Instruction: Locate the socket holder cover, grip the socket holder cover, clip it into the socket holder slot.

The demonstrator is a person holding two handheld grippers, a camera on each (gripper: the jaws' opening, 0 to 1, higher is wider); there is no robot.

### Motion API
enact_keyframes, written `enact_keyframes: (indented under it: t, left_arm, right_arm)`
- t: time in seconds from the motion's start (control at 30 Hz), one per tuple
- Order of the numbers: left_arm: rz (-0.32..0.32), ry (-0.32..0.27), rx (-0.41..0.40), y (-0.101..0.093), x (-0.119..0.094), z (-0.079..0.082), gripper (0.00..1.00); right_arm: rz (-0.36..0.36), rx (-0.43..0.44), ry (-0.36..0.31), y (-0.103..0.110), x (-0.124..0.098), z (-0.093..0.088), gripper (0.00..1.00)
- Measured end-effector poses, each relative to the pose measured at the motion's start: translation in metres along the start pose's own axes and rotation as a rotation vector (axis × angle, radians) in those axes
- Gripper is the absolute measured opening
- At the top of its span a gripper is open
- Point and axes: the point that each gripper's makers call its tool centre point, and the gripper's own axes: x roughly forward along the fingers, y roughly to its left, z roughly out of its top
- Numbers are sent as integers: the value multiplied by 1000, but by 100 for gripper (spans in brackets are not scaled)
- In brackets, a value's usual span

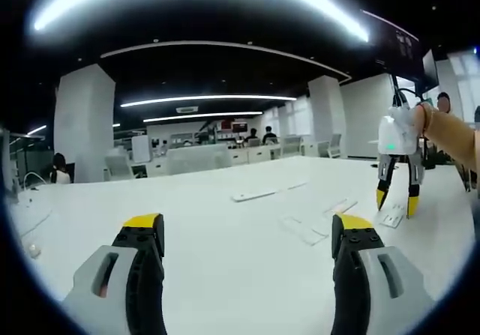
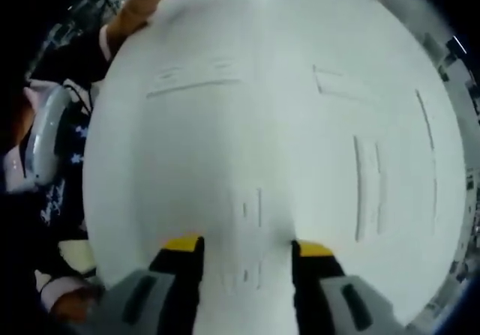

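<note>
Several flat white plastic parts lie on the white table (image 1: 225, 260), hard to tell from its surface. In the right gripper view a small white part (image 2: 252, 209) lies just ahead of my right gripper (image 2: 247, 246), which points straight down at the table, open and empty. A long pair of strips (image 2: 367, 189) lies to its right. In the left gripper view my left gripper (image 1: 247, 226) is open and empty, low over the table. The right gripper (image 1: 397, 204) hangs at the right, open, above a small white part (image 1: 391, 217).
More white parts: a long strip (image 1: 253, 195), a flat piece (image 1: 304, 230), another strip (image 2: 191, 86) and a plate (image 2: 334, 80). A person's hand (image 2: 139, 1) and body (image 2: 37, 148) border the table's left side. Office desks and chairs (image 1: 187, 159) stand behind.
</note>
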Motion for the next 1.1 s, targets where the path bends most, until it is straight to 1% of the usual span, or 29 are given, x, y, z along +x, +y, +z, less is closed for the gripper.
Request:
enact_keyframes:
  t: [0.17,0.33,0.5,0.83,1.1]
  left_arm:
    - [-3,2,1,-1,0,0,91]
    - [-7,4,3,-2,0,-1,91]
    - [-10,5,3,-3,1,-1,91]
    - [-13,9,5,-3,1,-1,91]
    - [-15,21,9,-5,1,-4,90]
  right_arm:
    - [1,-1,22,-2,0,-1,44]
    - [1,21,32,-5,0,-1,41]
    - [2,18,45,-7,0,-1,40]
    - [2,24,42,-12,0,-2,33]
    - [4,10,51,-14,-1,-2,31]
